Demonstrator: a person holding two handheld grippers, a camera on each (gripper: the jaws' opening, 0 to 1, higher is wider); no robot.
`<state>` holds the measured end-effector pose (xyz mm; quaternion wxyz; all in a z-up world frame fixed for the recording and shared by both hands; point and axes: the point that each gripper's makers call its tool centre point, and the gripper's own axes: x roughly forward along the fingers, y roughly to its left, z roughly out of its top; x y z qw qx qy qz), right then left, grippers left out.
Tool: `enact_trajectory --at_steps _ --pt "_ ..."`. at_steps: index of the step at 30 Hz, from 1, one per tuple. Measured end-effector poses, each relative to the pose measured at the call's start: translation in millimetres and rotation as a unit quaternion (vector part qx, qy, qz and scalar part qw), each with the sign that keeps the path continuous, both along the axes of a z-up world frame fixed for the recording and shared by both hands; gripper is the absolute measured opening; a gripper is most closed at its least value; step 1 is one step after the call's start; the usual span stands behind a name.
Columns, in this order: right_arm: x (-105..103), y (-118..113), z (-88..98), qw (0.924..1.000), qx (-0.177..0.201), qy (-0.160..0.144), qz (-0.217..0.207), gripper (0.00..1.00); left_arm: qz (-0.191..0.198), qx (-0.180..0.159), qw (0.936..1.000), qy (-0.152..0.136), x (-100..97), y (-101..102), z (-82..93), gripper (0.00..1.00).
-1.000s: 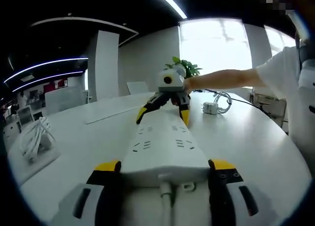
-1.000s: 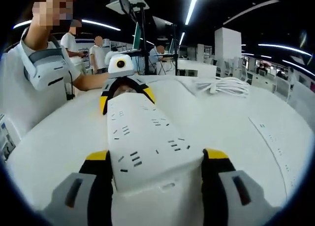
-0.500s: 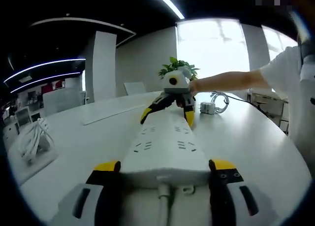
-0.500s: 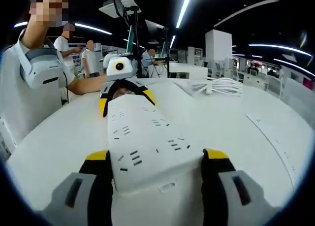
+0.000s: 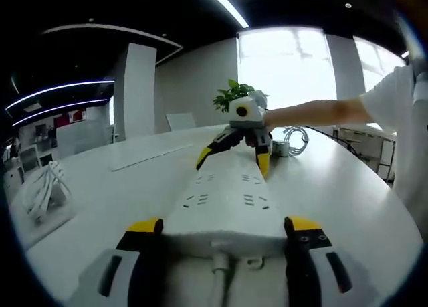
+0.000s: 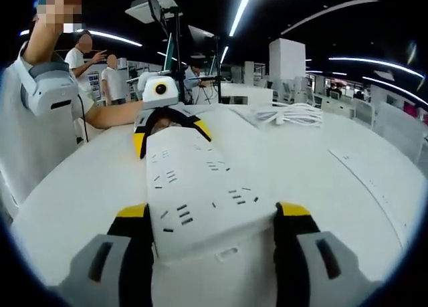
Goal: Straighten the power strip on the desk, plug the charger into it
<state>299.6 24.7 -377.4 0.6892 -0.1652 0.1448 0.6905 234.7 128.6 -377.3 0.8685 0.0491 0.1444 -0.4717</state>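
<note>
A long white power strip (image 5: 226, 196) lies on the white desk (image 5: 334, 186), held at both ends. My left gripper (image 5: 224, 225) is shut on its cord end, where the white cord (image 5: 219, 287) leaves the strip. My right gripper (image 5: 233, 161) clamps the far end. In the right gripper view the same power strip (image 6: 197, 186) runs away from my right gripper (image 6: 214, 210) to the left gripper (image 6: 171, 136). A small white charger (image 5: 280, 148) with a coiled cable (image 5: 298, 138) sits on the desk beyond the strip, right of the right gripper.
A potted plant (image 5: 235, 93) stands behind the right gripper. A bundle of white cable (image 5: 37, 190) lies at the left, a second strip (image 5: 144, 156) farther back. A cable coil (image 6: 294, 113) and a flat strip (image 6: 374, 180) lie at the right. The person's sleeve (image 6: 40, 120) is at the left.
Both views have swung a little, with the background sliding sideways. Each gripper has kept its hold on its end of the power strip.
</note>
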Motion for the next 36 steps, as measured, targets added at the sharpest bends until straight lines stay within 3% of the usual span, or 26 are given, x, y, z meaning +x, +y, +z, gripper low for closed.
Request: enact_trajectory --at_steps 13,23,36 --pt "-14.7 -3.5 2.2 0.9994 -0.001 0.0 -0.035 0.73 -0.012 -0.003 0.9999 -0.001 -3.1 -1.1 0.2 0.75" --pt "-21.2 -6.6 2.4 0.996 -0.07 0.006 -0.055 0.72 -0.015 -0.002 0.9999 0.0 -4.5 -1.3 0.1 0.75" --pt "-39.5 -15.6 -0.6 0.992 -0.097 0.002 -0.082 0.72 -0.031 -0.002 0.9995 0.0 -11.4 -4.8 0.5 0.75"
